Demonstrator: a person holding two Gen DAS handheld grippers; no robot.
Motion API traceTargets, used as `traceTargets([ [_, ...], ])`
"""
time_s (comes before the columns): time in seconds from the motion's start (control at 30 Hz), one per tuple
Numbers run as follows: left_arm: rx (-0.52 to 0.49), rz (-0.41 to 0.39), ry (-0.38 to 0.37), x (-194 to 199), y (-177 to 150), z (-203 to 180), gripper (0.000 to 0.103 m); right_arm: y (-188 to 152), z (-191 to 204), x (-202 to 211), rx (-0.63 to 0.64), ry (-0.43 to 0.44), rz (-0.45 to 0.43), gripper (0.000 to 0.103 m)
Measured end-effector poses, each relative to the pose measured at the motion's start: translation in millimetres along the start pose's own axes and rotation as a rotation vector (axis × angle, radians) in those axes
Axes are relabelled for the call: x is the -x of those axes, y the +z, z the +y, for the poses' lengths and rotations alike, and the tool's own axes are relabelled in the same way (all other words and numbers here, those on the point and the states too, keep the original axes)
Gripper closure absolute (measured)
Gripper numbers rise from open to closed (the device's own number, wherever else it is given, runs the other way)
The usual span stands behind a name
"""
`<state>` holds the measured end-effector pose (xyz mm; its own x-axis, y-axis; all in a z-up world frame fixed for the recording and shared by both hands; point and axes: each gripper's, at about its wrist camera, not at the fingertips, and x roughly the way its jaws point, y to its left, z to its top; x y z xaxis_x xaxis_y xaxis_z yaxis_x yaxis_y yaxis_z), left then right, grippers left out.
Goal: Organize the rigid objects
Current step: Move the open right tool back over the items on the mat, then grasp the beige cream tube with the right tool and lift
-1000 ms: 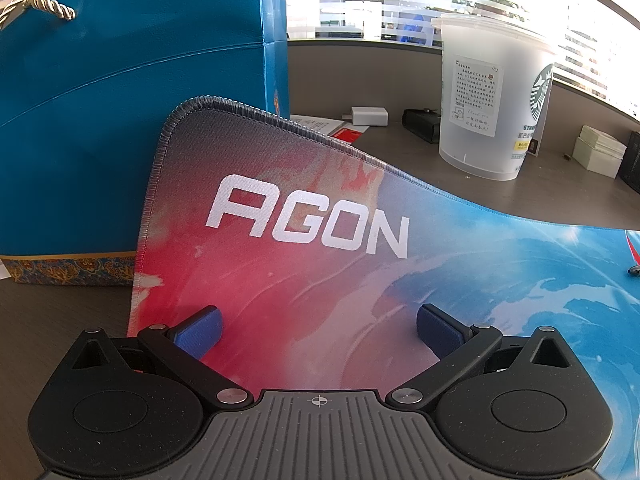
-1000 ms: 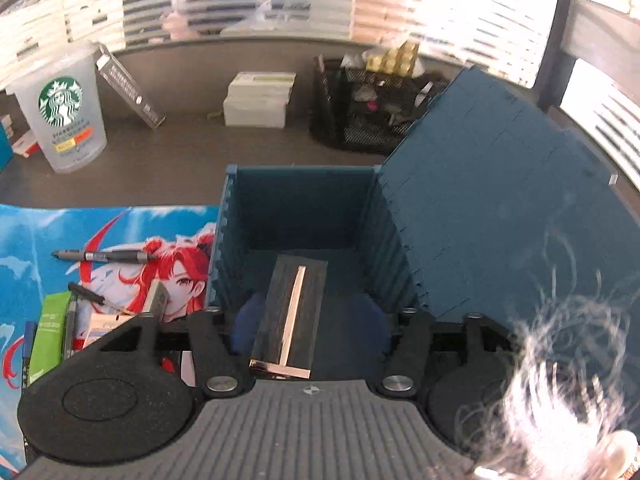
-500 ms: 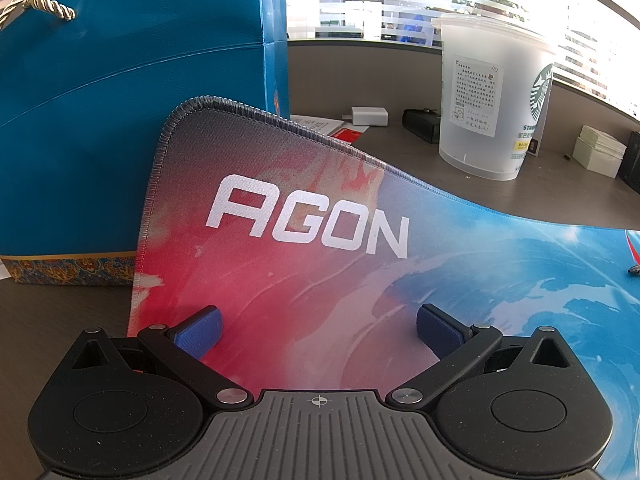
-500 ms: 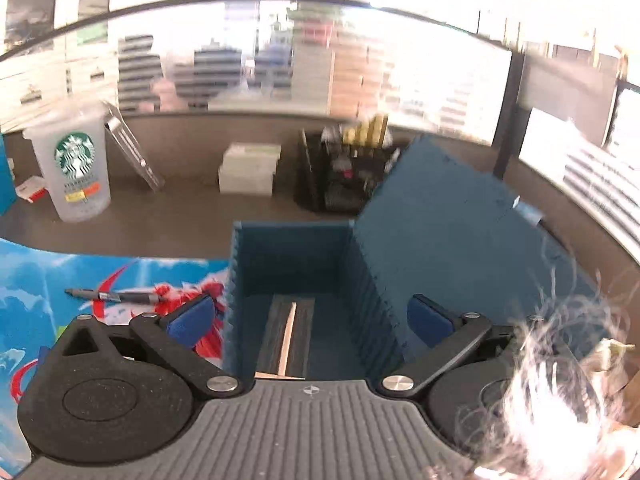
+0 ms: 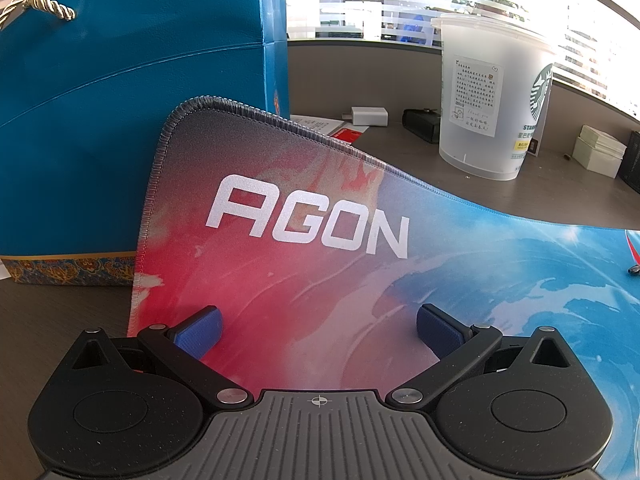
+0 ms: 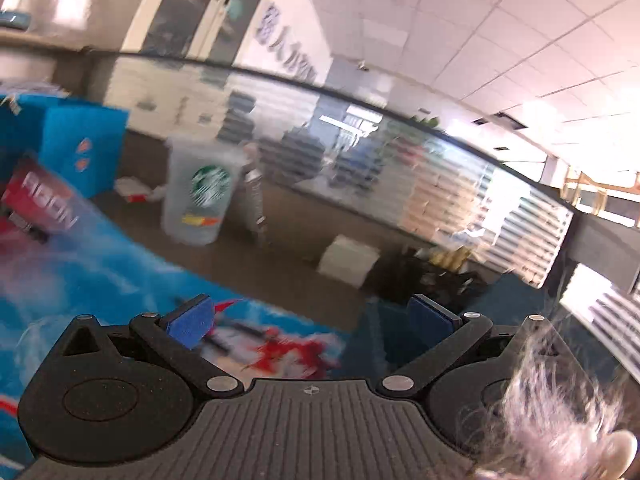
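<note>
My left gripper (image 5: 318, 326) is open and empty, low over the red corner of the AGON desk mat (image 5: 304, 220). My right gripper (image 6: 310, 318) is open and empty, raised and tilted up above the mat (image 6: 80, 276). The view is blurred. The dark teal storage box (image 6: 384, 332) shows only as an edge behind the right finger; its inside is hidden. A pen (image 6: 244, 326) lies on the mat near the box.
A blue gift bag (image 5: 120, 100) stands behind the mat's curled corner. A clear Starbucks cup (image 5: 492, 100) stands on the desk, also in the right wrist view (image 6: 200, 196). A white box (image 6: 348, 258), a black mesh organizer (image 6: 436, 276) and a white charger (image 5: 370, 116) sit further back.
My right gripper opened, leaving the dark flat box in the teal storage box, then rose and swung up and to the left. The left gripper has not moved.
</note>
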<state>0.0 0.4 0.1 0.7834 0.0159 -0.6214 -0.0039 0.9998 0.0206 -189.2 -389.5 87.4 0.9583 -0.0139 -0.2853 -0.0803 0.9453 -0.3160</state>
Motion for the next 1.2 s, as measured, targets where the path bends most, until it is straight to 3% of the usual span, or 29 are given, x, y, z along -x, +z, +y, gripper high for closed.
traceTargets([
  [0.1, 0.000, 0.000, 0.000, 0, 0, 0, 0.000, -12, 17, -6, -0.006, 0.012, 0.034, 0.000],
  [0.23, 0.000, 0.000, 0.000, 0, 0, 0, 0.000, -27, 20, -23, -0.109, 0.017, 0.098, 0.000],
  [0.43, 0.000, 0.000, 0.000, 0, 0, 0, 0.000, -39, 25, -35, -0.149, -0.007, 0.130, 0.003],
  [0.57, 0.000, 0.000, 0.000, 0, 0, 0, 0.000, -44, 21, -51, -0.211, 0.002, 0.189, 0.022],
  [0.77, 0.000, 0.000, 0.000, 0, 0, 0, 0.000, -53, 21, -62, -0.247, 0.028, 0.236, 0.022],
  [0.93, 0.000, 0.000, 0.000, 0, 0, 0, 0.000, -56, 11, -71, -0.348, 0.043, 0.275, 0.022],
  [0.97, 0.000, 0.000, 0.000, 0, 0, 0, 0.000, -57, 9, -71, -0.354, 0.042, 0.277, 0.024],
  [1.1, 0.000, 0.000, 0.000, 0, 0, 0, 0.000, -58, 8, -73, -0.361, 0.085, 0.285, 0.050],
  [1.2, 0.001, 0.000, 0.000, 0, 0, 0, 0.000, -57, 14, -74, -0.341, 0.097, 0.292, 0.061],
])
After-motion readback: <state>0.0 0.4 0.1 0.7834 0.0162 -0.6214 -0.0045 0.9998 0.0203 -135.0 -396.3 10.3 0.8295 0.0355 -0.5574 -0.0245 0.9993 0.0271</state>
